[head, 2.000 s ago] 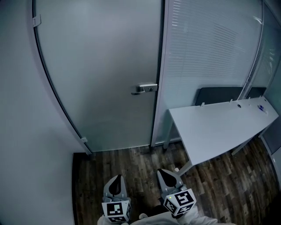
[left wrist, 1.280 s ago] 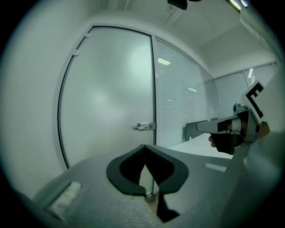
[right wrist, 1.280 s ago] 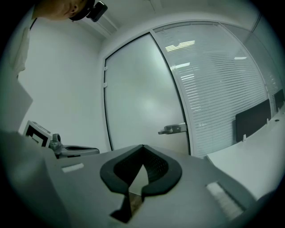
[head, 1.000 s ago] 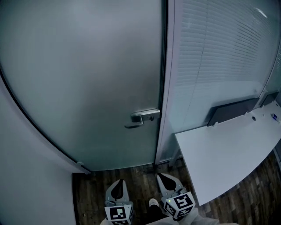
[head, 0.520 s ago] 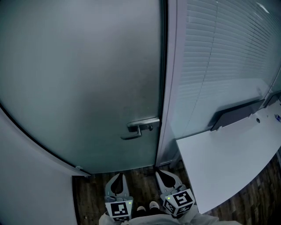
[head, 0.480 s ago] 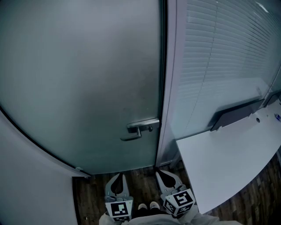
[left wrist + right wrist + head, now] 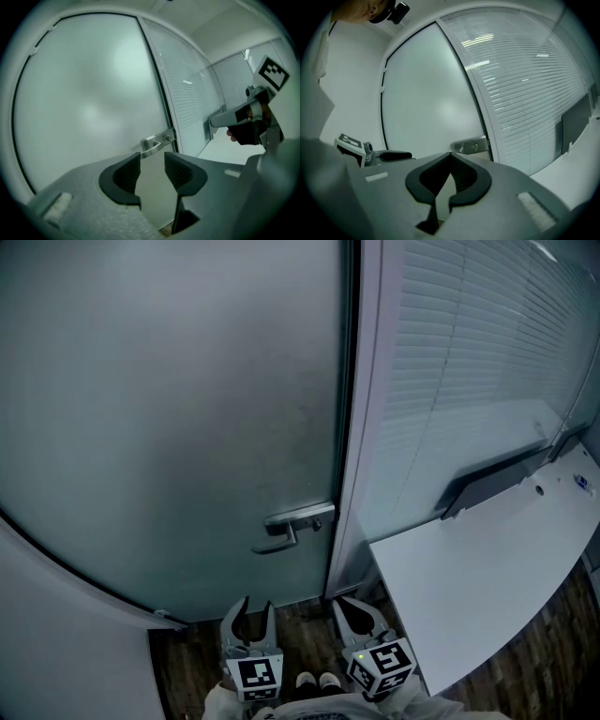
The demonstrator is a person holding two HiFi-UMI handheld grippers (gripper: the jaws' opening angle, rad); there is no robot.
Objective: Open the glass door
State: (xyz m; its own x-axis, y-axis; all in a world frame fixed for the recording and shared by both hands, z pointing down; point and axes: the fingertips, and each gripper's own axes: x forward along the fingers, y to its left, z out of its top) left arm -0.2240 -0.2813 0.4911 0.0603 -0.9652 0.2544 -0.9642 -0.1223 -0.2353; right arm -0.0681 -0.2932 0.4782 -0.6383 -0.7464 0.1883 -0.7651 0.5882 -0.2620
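Note:
A frosted glass door [image 7: 178, 399] stands closed in front of me, with a metal lever handle [image 7: 292, 523] near its right edge. My left gripper [image 7: 251, 613] is low, below and short of the handle; its jaws are opening and nothing is between them. In the left gripper view the gripper [image 7: 152, 165] points at the handle [image 7: 155, 142] from a distance. My right gripper [image 7: 349, 611] hangs beside it, jaws together and empty. The right gripper view shows its gripper [image 7: 451, 169] below the handle plate [image 7: 471, 145].
A white door frame [image 7: 361, 418] and a glass wall with blinds [image 7: 469, 362] stand right of the door. A white table [image 7: 478, 559] juts in at the right. A white wall [image 7: 56, 634] lies at the left, dark wood floor [image 7: 309, 629] below.
The door and handle have come closer in the head view. The left gripper's jaws have parted from closed to open. The right gripper has kept its closed jaws.

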